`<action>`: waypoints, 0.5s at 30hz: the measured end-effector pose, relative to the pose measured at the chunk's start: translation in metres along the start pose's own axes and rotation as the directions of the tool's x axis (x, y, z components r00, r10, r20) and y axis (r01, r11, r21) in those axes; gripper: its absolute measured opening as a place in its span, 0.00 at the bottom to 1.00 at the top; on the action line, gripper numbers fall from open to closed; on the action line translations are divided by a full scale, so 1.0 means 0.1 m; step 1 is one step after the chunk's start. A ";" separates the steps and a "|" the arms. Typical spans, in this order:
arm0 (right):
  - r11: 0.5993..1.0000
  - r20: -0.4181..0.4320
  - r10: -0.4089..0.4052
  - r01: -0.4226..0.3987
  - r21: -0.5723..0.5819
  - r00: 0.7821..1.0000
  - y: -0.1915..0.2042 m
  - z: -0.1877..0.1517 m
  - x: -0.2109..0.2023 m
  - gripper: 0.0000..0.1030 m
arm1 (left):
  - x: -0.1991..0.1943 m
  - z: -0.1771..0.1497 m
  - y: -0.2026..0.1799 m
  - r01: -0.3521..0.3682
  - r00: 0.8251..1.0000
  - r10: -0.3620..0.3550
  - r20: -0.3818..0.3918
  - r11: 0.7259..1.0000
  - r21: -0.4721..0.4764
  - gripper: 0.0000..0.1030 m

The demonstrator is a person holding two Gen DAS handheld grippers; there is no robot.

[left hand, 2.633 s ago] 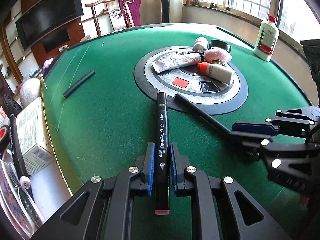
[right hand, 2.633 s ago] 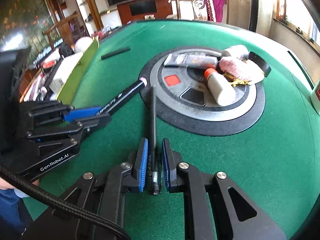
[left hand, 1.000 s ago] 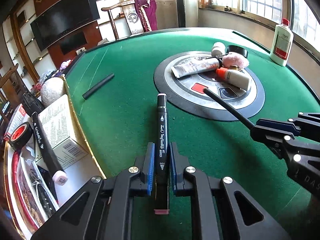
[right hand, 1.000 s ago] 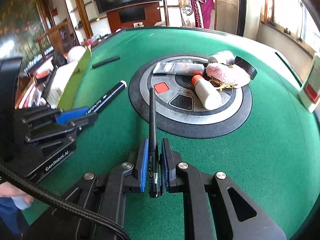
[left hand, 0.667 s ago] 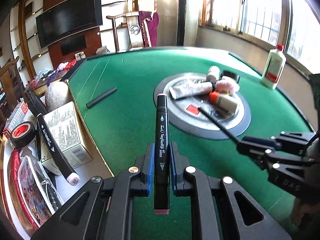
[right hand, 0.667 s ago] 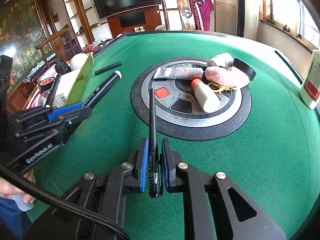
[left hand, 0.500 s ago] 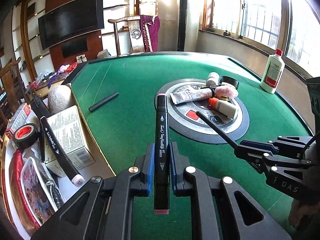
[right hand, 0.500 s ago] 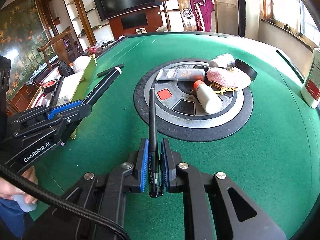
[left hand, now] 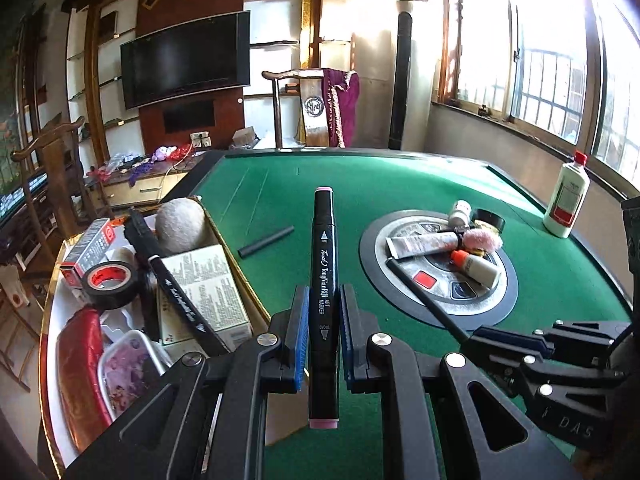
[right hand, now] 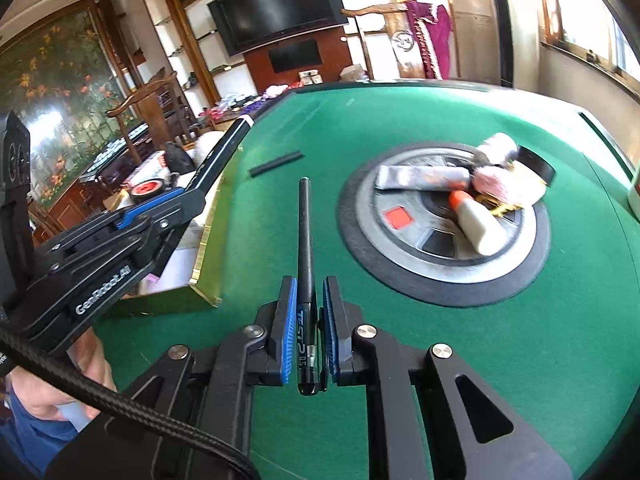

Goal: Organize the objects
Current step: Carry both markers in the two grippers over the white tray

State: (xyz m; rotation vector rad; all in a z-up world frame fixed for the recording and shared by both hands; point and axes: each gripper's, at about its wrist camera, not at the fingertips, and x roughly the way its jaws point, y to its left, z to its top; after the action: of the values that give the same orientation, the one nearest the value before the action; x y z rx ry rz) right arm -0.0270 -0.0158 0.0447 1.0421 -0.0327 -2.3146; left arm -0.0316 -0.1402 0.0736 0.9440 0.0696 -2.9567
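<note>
Left wrist view: the left gripper [left hand: 323, 344] is clamped on a black art marker [left hand: 323, 280], its fingers [left hand: 300, 340] pressed against the barrel. Against the earlier frames the marker has risen clear of the green counter [left hand: 560, 264] and the view now takes in the box [left hand: 224, 236] of sundries left of the round centre panel [left hand: 440, 308], with a tape roll [left hand: 110, 284], a second marker [left hand: 180, 304] and a printed carton [left hand: 200, 288] inside it.

Right wrist view: the right gripper [right hand: 310, 328] is closed on a slim black pen [right hand: 305, 240], lifted off the felt, its tip pointing at the near-left edge of the centre panel [right hand: 400, 276]. The left gripper [right hand: 152, 220] has moved farther left of the panel, over the gold box edge [right hand: 204, 252].

Items on the panel, a tube [right hand: 420, 178], a small bottle [right hand: 476, 228] and a pink puff [right hand: 504, 182], are motion-blurred here. A white bottle [left hand: 566, 202] beyond the panel is cut off in the right view. A hand [right hand: 52, 392] shows only partly behind the cable.
</note>
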 end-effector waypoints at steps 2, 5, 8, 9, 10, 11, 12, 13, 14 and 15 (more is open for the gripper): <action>1.000 0.005 0.010 -0.010 -0.005 1.000 0.11 0.03 0.01 0.11 | -0.04 0.02 0.07 -0.018 1.000 0.018 0.017 1.000 -0.018 0.11; 0.999 0.004 0.021 -0.021 -0.027 1.000 0.28 0.08 0.07 0.11 | -0.10 0.05 0.18 -0.040 0.998 0.042 0.039 0.998 -0.039 0.11; 0.999 -0.001 0.036 -0.036 -0.041 0.999 0.42 0.14 0.13 0.11 | -0.13 0.07 0.32 -0.056 0.997 0.059 0.048 0.996 -0.072 0.11; 0.998 -0.003 0.042 -0.042 -0.047 0.999 0.48 0.16 0.16 0.11 | -0.14 0.08 0.38 -0.071 0.996 0.076 0.048 0.994 -0.087 0.11; 0.998 -0.006 0.046 -0.047 -0.052 0.999 0.51 0.18 0.18 0.11 | -0.14 0.08 0.44 -0.081 0.995 0.086 0.047 0.992 -0.096 0.11; 0.997 -0.011 0.053 -0.054 -0.059 0.999 0.56 0.19 0.20 0.11 | -0.15 0.09 0.51 -0.088 0.994 0.094 0.048 0.990 -0.110 0.11; 0.996 -0.014 0.059 -0.060 -0.064 0.998 0.61 0.21 0.23 0.11 | -0.15 0.09 0.57 -0.101 0.993 0.107 0.048 0.987 -0.126 0.11; 0.995 -0.015 0.065 -0.066 -0.070 0.998 0.67 0.23 0.25 0.11 | -0.16 0.09 0.65 -0.115 0.991 0.123 0.045 0.983 -0.144 0.11; 0.994 -0.018 0.071 -0.073 -0.078 0.997 0.72 0.25 0.28 0.11 | -0.17 0.09 0.73 -0.122 0.991 0.131 0.042 0.980 -0.160 0.11; 0.993 -0.022 0.079 -0.081 -0.086 0.997 0.78 0.27 0.31 0.11 | -0.17 0.09 0.84 -0.128 0.990 0.138 0.041 0.974 -0.187 0.11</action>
State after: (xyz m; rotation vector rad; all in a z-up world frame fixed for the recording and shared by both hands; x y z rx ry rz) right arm -0.0221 -0.1020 0.0621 1.0001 0.0324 -2.2143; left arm -0.0184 -0.2238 0.0883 0.8115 0.2626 -2.7922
